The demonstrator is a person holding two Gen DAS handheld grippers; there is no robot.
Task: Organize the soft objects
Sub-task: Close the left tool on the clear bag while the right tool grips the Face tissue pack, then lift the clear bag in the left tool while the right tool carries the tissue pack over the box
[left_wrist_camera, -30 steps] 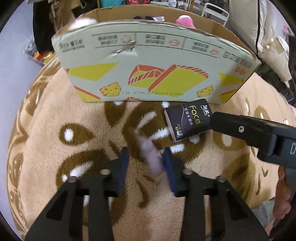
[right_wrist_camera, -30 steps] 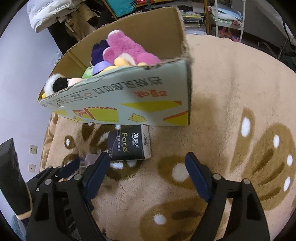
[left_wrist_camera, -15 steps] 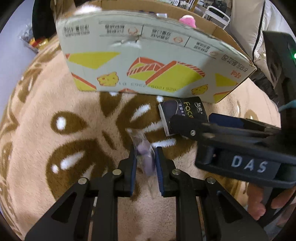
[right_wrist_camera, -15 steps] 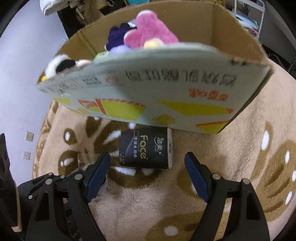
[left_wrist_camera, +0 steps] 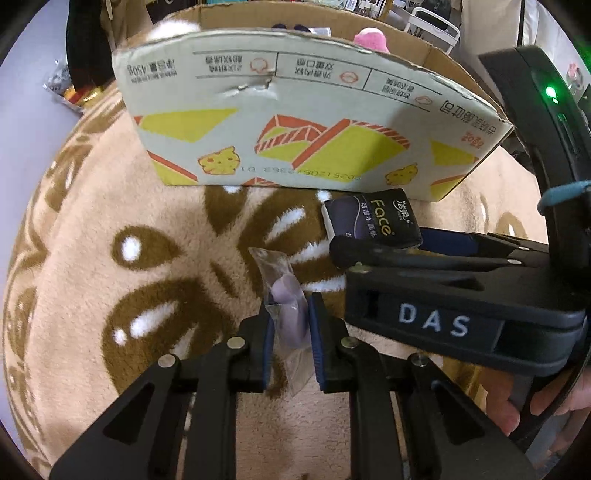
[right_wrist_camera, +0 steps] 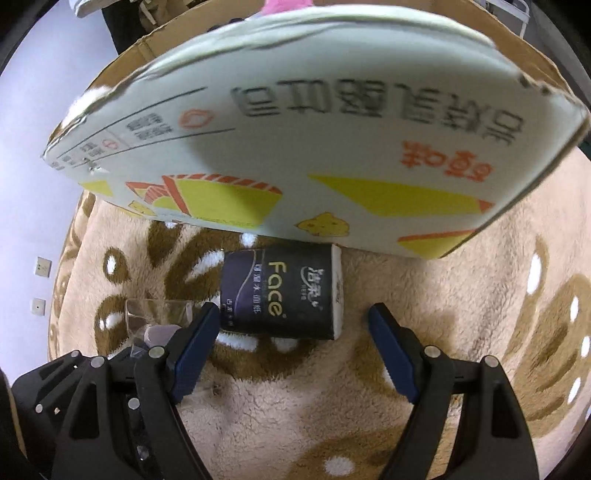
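My left gripper is shut on a clear plastic packet with a pale purple soft item, held just above the rug. The packet also shows in the right wrist view. My right gripper is open, its fingers on either side of a black "Face" tissue pack that lies on the rug against the box; the pack also shows in the left wrist view. A cardboard box with yellow and orange print stands behind, holding plush toys, a pink one showing over the rim.
A beige rug with brown and white pattern covers the floor. The box's near flap hangs over the tissue pack. Snack packets lie at the far left, shelves and a white rack behind.
My left gripper closed on the purple packet and lifted it slightly. My right gripper moved forward and left so its open fingers now straddle the tissue pack.
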